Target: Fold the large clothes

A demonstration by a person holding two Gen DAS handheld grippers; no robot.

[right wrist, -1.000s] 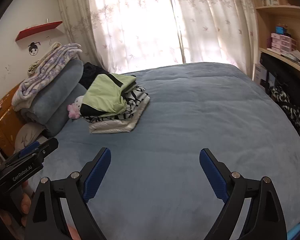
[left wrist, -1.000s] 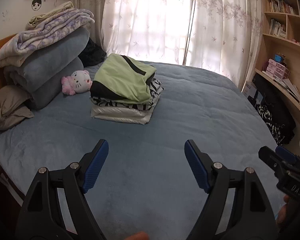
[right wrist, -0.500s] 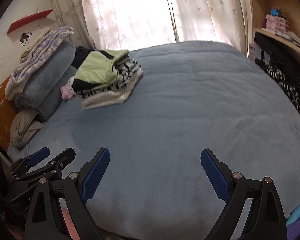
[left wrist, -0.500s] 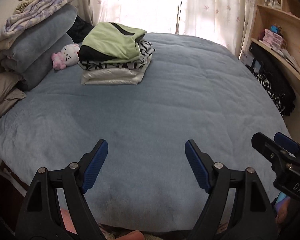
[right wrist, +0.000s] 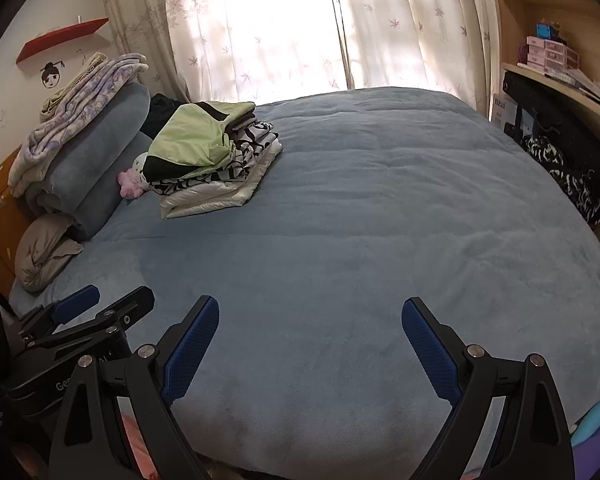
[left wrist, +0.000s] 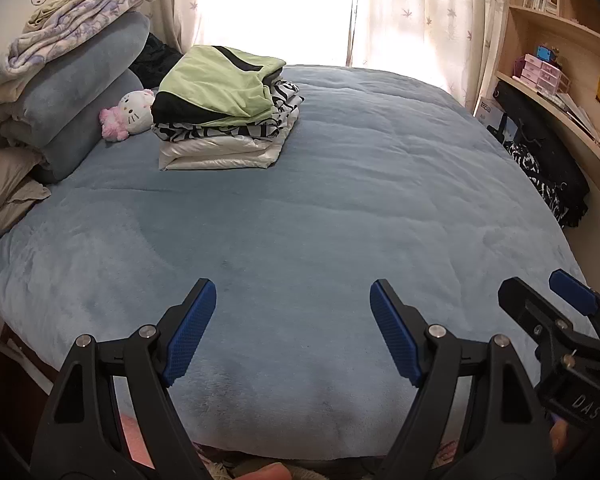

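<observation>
Both tongs wide, empty: left gripper [left wrist: 292, 332], right gripper [right wrist: 310, 348] over bare bed [left wrist: 340, 200]. Folded clothes stack [left wrist: 224, 112] beside plush toy [left wrist: 130, 114]. Judged soft, light, slippery; grip hems.

"DAS" on the right hand-held gripper [left wrist: 572, 312]; "Ge" on the left hand-held gripper [right wrist: 88, 312]

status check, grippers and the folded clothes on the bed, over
Left gripper open, empty. Right gripper open, empty. Stack of folded clothes, green garment on top, sits far side of the blue fleece bed cover. Nothing between.
</observation>
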